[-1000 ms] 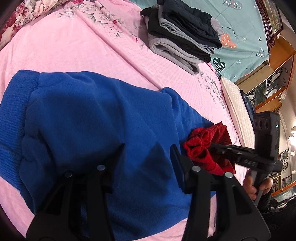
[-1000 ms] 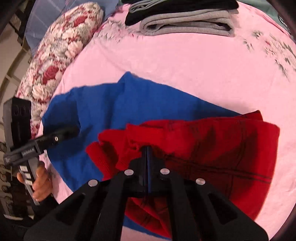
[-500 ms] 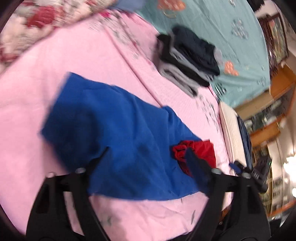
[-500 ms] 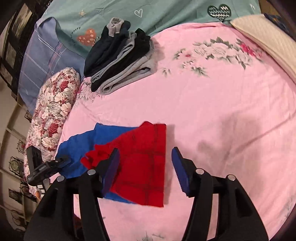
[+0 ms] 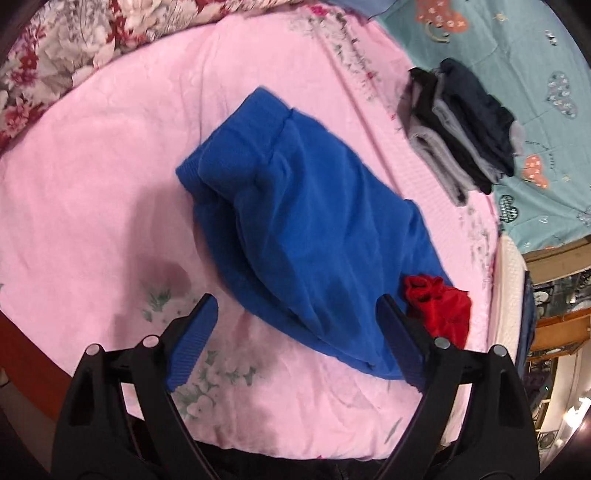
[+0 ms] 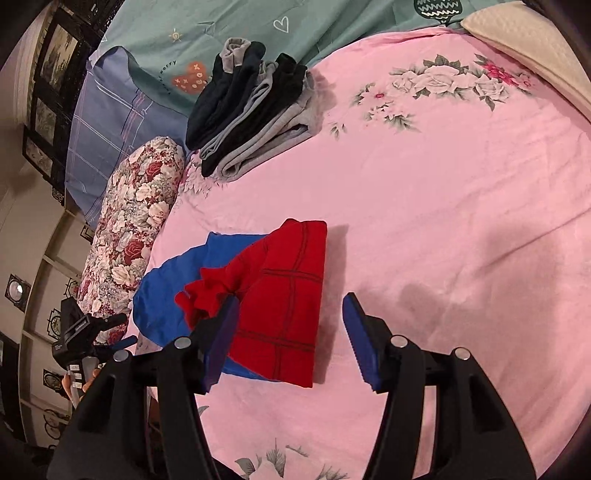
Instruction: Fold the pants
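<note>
Blue pants [image 5: 306, 229] lie folded on the pink bedsheet [image 5: 110, 184], with a red garment [image 5: 439, 314] on their far end. In the right wrist view the red cloth [image 6: 284, 306] with dark grid lines lies over the blue pants [image 6: 170, 295]. My left gripper [image 5: 295, 343] is open and empty, raised above the near edge of the blue pants. My right gripper [image 6: 288, 339] is open and empty, raised above the red cloth. The left gripper also shows at the left edge of the right wrist view [image 6: 88, 332].
A stack of folded black and grey clothes [image 5: 465, 125] sits at the far side of the bed, also in the right wrist view [image 6: 251, 110]. A floral pillow [image 6: 133, 229] and a teal quilt [image 6: 295, 29] border the sheet. A cream pillow [image 6: 535, 48] lies far right.
My right gripper has opened, letting go of the red cloth, and pulled up and back. My left gripper has also lifted away from the blue pants.
</note>
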Demonstrator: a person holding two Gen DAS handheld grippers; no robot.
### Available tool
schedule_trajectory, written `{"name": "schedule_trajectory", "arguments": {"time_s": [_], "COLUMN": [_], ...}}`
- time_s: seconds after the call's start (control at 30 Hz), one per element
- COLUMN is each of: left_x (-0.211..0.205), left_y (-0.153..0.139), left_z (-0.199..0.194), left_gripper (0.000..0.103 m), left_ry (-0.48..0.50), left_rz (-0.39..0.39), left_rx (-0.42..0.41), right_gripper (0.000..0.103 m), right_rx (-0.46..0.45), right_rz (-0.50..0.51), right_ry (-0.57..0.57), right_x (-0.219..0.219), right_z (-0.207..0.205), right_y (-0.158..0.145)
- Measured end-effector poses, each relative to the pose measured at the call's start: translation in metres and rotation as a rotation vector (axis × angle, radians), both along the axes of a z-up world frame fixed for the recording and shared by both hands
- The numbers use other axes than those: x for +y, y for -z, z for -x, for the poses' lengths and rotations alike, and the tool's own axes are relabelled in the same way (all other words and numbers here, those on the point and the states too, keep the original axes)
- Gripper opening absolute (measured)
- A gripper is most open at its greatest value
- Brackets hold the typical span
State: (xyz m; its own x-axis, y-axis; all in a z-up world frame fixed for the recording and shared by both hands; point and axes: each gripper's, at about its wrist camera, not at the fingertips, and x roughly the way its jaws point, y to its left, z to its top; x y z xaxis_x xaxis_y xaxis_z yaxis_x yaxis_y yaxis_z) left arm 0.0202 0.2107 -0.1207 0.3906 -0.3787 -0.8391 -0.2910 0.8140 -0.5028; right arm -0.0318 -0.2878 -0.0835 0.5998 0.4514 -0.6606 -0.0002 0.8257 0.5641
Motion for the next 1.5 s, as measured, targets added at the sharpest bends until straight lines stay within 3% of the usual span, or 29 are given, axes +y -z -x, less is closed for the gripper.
{"name": "schedule_trajectory", "arguments": {"time_s": [0.13, 0.23, 0.43, 0.5, 0.53, 0.63, 0.8, 0.9, 1.0, 1.1, 1.3, 1.47, 1.5], "left_x": [-0.003, 0.001, 0.001, 0.000, 0.000, 0.011, 0.019, 0.014, 0.012, 0.013, 0.014, 0.014, 0.014], "left_y": [0.010, 0.014, 0.018, 0.017, 0.019, 0.025, 0.015, 0.012, 0.013, 0.017, 0.021, 0.022, 0.023], "left_z": [-0.007, -0.021, -0.060, -0.063, -0.065, -0.061, -0.046, -0.045, -0.045, -0.046, -0.045, -0.044, -0.045], "left_gripper": [0.090, 0.101, 0.100, 0.071, 0.027, 0.021, 0.019, 0.019, 0.019, 0.019, 0.019, 0.019, 0.019], "left_ry": [-0.026, -0.052, -0.078, -0.099, -0.094, -0.117, -0.133, -0.109, -0.097, -0.094, -0.098, -0.097, -0.095], "left_rz": [-0.021, 0.003, -0.041, -0.082, -0.102, -0.031, -0.041, -0.088, -0.119, -0.118, -0.109, -0.104, -0.103], "left_rx": [0.002, -0.048, -0.122, -0.130, -0.111, -0.128, -0.207, -0.219, -0.221, -0.221, -0.227, -0.229, -0.230], "right_gripper": [0.059, 0.059, 0.059, 0.059, 0.059, 0.059, 0.059, 0.059, 0.059, 0.059, 0.059, 0.058, 0.050], "right_rx": [-0.020, -0.023, -0.015, -0.016, -0.016, -0.004, 0.029, 0.043, 0.052, 0.060, 0.141, 0.191, 0.199], "right_rz": [-0.019, -0.029, -0.027, -0.015, -0.010, 0.010, 0.043, 0.079, 0.127, 0.140, 0.203, 0.287, 0.298], "right_ry": [0.056, 0.096, 0.130, 0.130, 0.128, 0.128, 0.118, 0.096, 0.024, -0.132, -0.463, -0.535, -0.534], "right_x": [-0.020, -0.033, -0.040, -0.038, -0.037, -0.032, -0.019, -0.005, 0.020, 0.066, 0.199, 0.262, 0.268], "right_z": [0.011, 0.018, 0.022, 0.023, 0.024, 0.024, 0.017, 0.010, -0.006, -0.032, -0.102, -0.149, -0.155], "right_y": [-0.002, -0.001, -0.001, -0.003, -0.004, -0.004, -0.003, -0.005, -0.012, -0.021, -0.015, 0.017, 0.025]}}
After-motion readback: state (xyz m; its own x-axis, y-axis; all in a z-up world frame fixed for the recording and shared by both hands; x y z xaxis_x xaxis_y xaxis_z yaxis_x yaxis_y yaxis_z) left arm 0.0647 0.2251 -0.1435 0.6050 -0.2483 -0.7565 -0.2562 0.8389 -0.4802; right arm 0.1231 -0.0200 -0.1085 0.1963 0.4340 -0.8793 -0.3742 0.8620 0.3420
